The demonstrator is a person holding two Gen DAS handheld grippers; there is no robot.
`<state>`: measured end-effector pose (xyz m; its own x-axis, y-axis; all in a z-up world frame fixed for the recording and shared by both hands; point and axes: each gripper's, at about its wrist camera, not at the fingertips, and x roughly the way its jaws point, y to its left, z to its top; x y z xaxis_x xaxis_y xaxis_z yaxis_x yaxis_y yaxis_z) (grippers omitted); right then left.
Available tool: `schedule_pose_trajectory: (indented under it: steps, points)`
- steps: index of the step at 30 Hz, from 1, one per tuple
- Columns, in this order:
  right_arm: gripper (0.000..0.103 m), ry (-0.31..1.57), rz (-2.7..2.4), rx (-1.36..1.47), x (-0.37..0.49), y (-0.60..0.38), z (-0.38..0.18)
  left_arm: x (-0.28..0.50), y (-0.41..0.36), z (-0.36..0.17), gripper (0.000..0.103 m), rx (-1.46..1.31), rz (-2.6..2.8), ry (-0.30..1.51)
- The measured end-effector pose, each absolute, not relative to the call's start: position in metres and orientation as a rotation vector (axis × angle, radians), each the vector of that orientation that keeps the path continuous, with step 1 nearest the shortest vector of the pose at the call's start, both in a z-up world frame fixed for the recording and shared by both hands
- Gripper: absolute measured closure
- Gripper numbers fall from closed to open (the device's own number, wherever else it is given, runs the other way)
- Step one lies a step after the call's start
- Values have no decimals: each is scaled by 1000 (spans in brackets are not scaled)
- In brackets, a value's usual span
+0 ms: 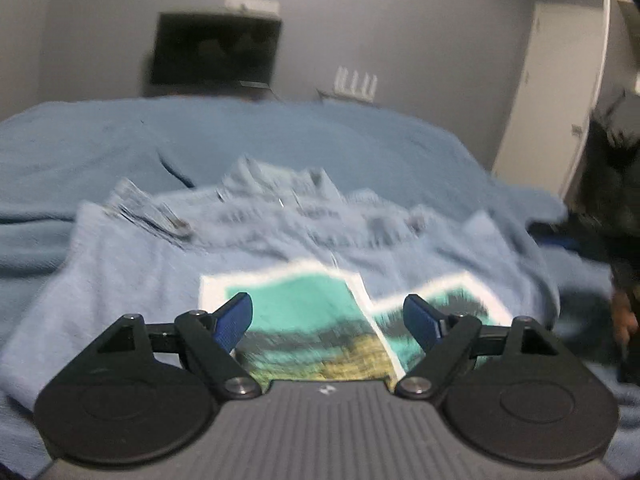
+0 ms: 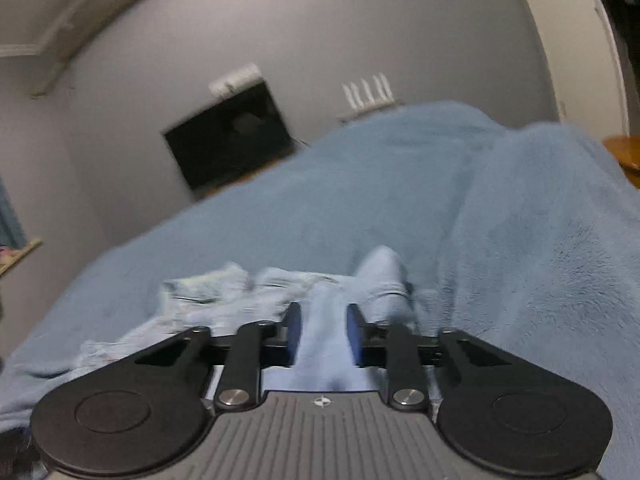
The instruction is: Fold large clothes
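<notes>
— While the whole bed [image 1: 100,148] is taken up by that fuzzy blue blanket [image 2: 520,240], where's the thing being folded?

— Spread on top of it, near this edge: a light blue shirt [image 1: 120,272], rumpled, with a teal and yellow picture panel [image 1: 304,320] printed on it. From the left wrist view the print lies just ahead of the tool.

— Does it look awkward to handle?

— Soft and limp, I'd say. Light, too. It will sag and drape from wherever it's lifted, so one pinch point won't keep an edge straight. I'd take it at a hem, a shoulder seam or a corner, where the cloth is doubled and less likely to slide out.

— And the tongs?

— The left gripper [image 1: 328,316] stands wide apart above the print, with nothing between its blue pads [image 1: 234,320]. It isn't touching cloth as far as I can see, though the view is blurred.

— The right one?

— The right gripper [image 2: 322,332] is closed on a bunched fold of the shirt; pale fabric fills the narrow gap between its pads [image 2: 294,332] and runs back toward the camera.

— So one side is held?

— Seems so. My guess is the left needs a matching hold before any fold comes out tidy.
</notes>
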<state>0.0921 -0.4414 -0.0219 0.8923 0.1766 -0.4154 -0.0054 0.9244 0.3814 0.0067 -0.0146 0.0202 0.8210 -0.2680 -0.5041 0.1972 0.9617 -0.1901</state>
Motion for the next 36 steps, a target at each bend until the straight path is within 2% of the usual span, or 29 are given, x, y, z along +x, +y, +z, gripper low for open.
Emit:
schedule_pose_trajectory:
  steps: [2, 11, 18, 19, 20, 22, 23, 28, 29, 30, 32, 36]
  points:
    - [97, 495, 73, 377, 113, -447, -29, 9, -17, 13, 21, -120, -260, 578]
    - [103, 753, 55, 533, 186, -475, -88, 26, 4, -12, 21, -206, -264, 652]
    - [103, 739, 29, 500, 206, -473, -97, 29, -3, -20, 18, -141, -268, 653]
    - [102, 715, 37, 502, 201, -472, -93, 29, -3, -19, 18, -143, -267, 651]
    - [95, 684, 53, 510, 198, -473, -88, 29, -3, -18, 18, -144, -266, 648]
    - [93, 613, 58, 502, 193, -478, -79, 28, -4, -18, 18, -138, -266, 646]
    - [89, 604, 41, 504, 192, -482, -79, 29, -5, -18, 17, -133, -265, 648]
    - [92, 692, 26, 619, 196, -498, -94, 31, -6, -20, 16, -133, -265, 652]
    - [88, 672, 32, 611, 190, -496, -90, 31, -5, -21, 16, -134, -266, 650]
    - [78, 646, 41, 606, 183, -495, -86, 31, -5, -21, 16, -133, -267, 648]
    - [66, 596, 73, 618, 160, -493, -77, 29, -5, -21, 16, -131, -267, 640]
    - [65, 538, 152, 598, 112, -482, -60, 22, -10, -17, 16, -97, -252, 603]
